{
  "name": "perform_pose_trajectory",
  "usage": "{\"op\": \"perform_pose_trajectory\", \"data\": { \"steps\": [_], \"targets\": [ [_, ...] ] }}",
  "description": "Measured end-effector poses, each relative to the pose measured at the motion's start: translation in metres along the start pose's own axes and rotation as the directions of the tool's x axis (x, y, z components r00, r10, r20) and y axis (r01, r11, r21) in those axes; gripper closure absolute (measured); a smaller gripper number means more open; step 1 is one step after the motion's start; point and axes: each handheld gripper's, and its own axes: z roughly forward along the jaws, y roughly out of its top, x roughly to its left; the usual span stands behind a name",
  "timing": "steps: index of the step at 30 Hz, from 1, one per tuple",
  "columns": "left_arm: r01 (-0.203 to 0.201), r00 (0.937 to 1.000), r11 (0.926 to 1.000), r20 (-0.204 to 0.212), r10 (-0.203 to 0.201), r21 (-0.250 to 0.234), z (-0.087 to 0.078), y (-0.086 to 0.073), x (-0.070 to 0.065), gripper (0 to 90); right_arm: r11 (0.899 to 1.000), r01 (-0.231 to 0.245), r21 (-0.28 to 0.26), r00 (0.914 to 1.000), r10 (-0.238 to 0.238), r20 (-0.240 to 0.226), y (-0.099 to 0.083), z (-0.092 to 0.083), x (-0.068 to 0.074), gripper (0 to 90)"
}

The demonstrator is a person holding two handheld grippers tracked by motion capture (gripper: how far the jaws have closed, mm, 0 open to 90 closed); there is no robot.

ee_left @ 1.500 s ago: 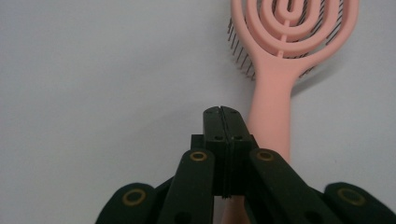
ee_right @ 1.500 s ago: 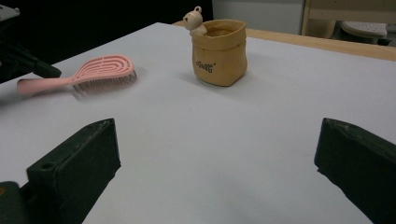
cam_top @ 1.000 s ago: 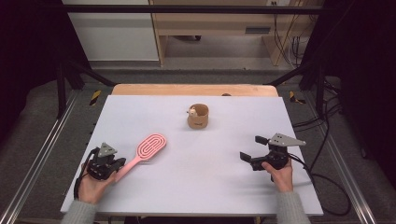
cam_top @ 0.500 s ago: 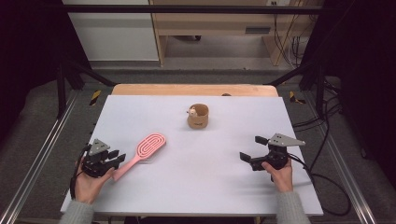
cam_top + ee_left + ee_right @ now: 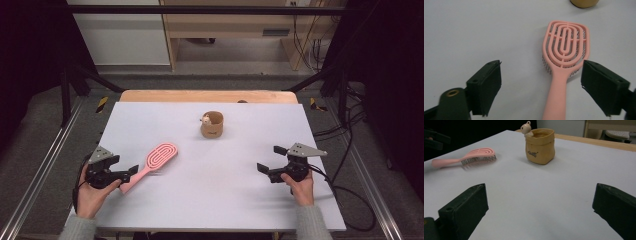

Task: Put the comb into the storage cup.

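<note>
At the lower left of the high view, the left gripper (image 5: 131, 173) sits low over the white table (image 5: 210, 200), its jaws spread wide on either side of the handle of a pink hairbrush (image 5: 152, 164) without touching it. In the left gripper view the hairbrush (image 5: 564, 62) lies bristles down, its handle running to the bottom edge between the jaws. At the lower right, the right gripper (image 5: 270, 160) is held with its jaws wide apart and nothing between them. Near the upper centre stands a small tan pot (image 5: 212, 125) with a bear figure on its rim, well apart from both grippers.
</note>
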Motion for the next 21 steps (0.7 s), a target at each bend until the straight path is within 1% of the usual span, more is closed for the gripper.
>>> {"op": "perform_pose_trajectory", "data": {
  "steps": [3, 5, 7, 13, 16, 21],
  "targets": [
    [-0.006, 0.9999, 1.0, 0.016, 0.006, 0.0, -0.001, 0.002, -0.001, 6.3, 1.0, 0.004, -0.001, 1.0, -0.004, 0.0, 0.0, 0.0, 0.0, 0.3],
    [-0.014, 0.9997, 0.9999, 0.02, 0.014, 0.002, -0.002, 0.004, -0.003, 3.6, 1.0, 0.002, -0.001, 1.0, -0.002, 0.0, 0.0, 0.0, 0.0, 0.3],
    [-0.018, 0.9992, 0.9998, 0.036, 0.018, -0.001, -0.003, 0.005, -0.004, 1.9, 1.0, 0.004, 0.0, 1.0, -0.004, -0.001, 0.0, 0.0, 0.0, 0.3],
    [-0.049, 0.996, 0.9987, 0.074, 0.05, -0.012, -0.007, 0.013, -0.008, 0.0, 1.0, 0.004, -0.001, 1.0, -0.004, -0.002, 0.0, -0.001, 0.0, 0.3],
    [-0.06, 0.9949, 0.998, 0.081, 0.061, -0.018, -0.009, 0.016, -0.01, 0.0, 1.0, 0.003, 0.0, 1.0, -0.003, -0.001, 0.0, -0.001, 0.0, 0.3],
    [-0.074, 0.9931, 0.9973, 0.091, 0.074, -0.005, -0.01, 0.02, -0.011, 0.0, 1.0, 0.005, -0.002, 1.0, -0.005, 0.001, 0.0, -0.001, 0.0, 0.3]
  ]
}}
